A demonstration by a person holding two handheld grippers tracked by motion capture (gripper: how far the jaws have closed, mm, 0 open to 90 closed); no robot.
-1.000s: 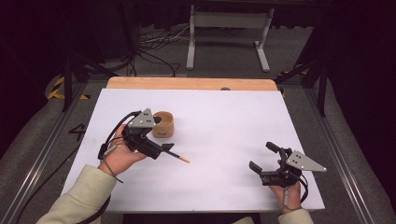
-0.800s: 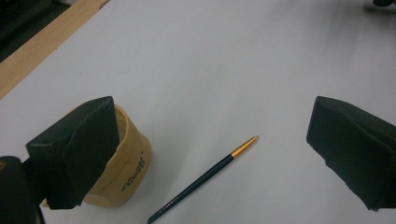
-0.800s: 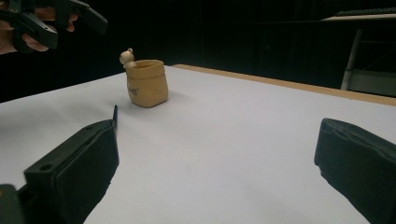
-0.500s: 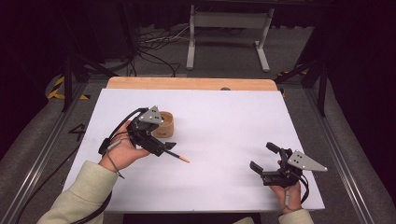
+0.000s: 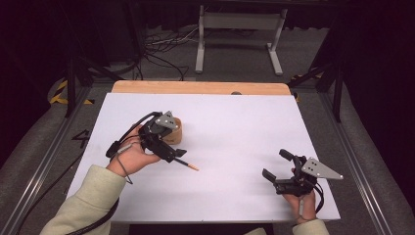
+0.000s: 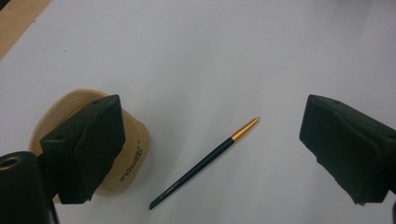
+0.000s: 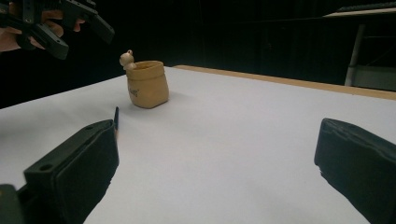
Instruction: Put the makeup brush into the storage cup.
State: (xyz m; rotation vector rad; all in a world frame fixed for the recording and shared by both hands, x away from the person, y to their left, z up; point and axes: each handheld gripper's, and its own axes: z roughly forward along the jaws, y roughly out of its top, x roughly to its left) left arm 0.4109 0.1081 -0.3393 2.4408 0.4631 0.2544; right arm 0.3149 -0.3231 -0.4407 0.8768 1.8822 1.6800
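The 2 black fingers (image 6: 88,144) of the left gripper (image 5: 169,149) stand wide apart with nothing pressed between them, though they have just been closing a little. In the left gripper view, a slim dark pencil (image 6: 205,161) with a gold-coloured tip lies flat on the white bench (image 5: 235,127) in the gap below them, untouched by either finger. From the high view, the gripper hangs above the pencil's dark end while the gold tip pokes out toward the middle of the bench.

Just beside the pencil stands a small tan pot (image 7: 147,84), shaped like a sack, upright, with a tiny bear figure on its rim. In the left gripper view 1 finger partly covers the pot, which sits apart from the pencil. In the high view the pot sits right behind the left gripper, on the far side from the person.

The person's left hand (image 5: 134,156) holds that gripper, a pale sleeve (image 5: 83,200) reaching in from the bottom edge, and a cable loops off the gripper's back.

The right gripper (image 5: 281,169) is well apart, near the bench's right front corner. Its 2 fingers (image 7: 74,172) are open too, holding nothing, with bare bench between them. They point across the bench toward the pot and pencil. The right hand (image 5: 301,203) grips it from below.

A strip of wood (image 5: 195,87) edges the far side of the bench.
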